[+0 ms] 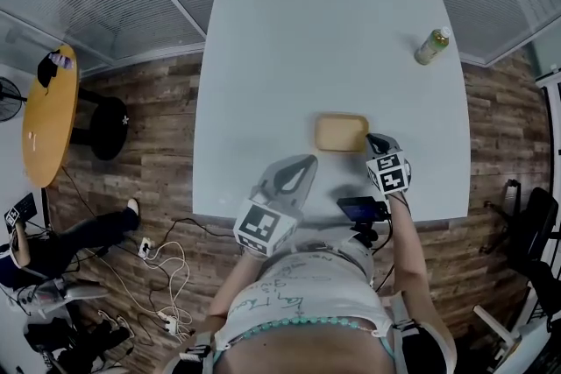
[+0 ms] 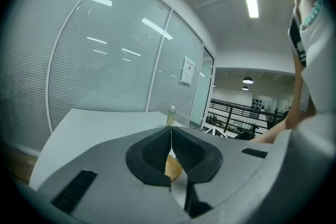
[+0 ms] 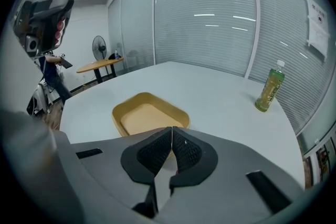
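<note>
Looking down, what are the two tongs doing? (Pip)

Both are hanging over the near part of the big white square surface [image 1: 333, 39]. The left tongs [image 1: 307, 162] are pressing their black pads flat together, with nothing between them. The right tongs [image 1: 375, 139] are doing the same: closed and empty. (Sam)

Where is the tray lying? (Pip)

The shallow tan plastic tray [image 1: 342, 133] is lying flat and empty on the surface, just past both tips. The right tongs are sitting just beside its right edge; I cannot tell if they are touching it. The left tongs are a bit further off, on its left. (Sam)

Is anything else standing there? (Pip)

A green drink bottle with a white cap [image 1: 432, 46] is standing upright near the far right corner, well apart from the tray. (Sam)

What is making this bit go well? (Pip)

I am thinking closed tongs are only able to push, so going slow and keeping both tips level is helping. For a hold on the thin rim, I am guessing the pads are needing to part before touching. (Sam)
</note>
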The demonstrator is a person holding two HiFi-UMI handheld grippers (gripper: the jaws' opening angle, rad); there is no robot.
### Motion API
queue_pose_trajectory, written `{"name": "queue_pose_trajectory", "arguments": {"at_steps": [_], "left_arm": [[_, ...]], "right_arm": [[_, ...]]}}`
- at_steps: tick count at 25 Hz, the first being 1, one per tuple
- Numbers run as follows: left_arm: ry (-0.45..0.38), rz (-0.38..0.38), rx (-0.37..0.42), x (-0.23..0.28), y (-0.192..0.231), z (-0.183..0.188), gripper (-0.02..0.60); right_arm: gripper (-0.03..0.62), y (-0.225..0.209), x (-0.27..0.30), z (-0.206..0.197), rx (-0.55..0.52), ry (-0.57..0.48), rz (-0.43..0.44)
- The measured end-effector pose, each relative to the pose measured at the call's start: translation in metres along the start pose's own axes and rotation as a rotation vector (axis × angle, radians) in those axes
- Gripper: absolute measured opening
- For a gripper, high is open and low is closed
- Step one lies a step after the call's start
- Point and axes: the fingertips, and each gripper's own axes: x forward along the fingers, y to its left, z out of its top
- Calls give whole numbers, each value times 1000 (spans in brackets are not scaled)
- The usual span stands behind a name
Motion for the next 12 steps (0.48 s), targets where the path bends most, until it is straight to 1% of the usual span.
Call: {"name": "queue_pose_trajectory", "arguments": {"at_steps": [2,3,5,8,12], "left_arm": [[-7,8,2,-3,0,1,0],[-14,13,3,-5,1,1,0],[-26,21,5,-8,2,2,0],[-31,28,7,-10,5,5,0],[-51,47,2,-15,6,9,0]], "right_arm": [[3,-3,1,0,31,-5,-7],[22,-4,2,0,55,-11,-7],[131,-9,5,-1,111,-15,-16],[137,-20,12,-6,187,13,-41],[138,-21,25,-18,290,72,-11]]}}
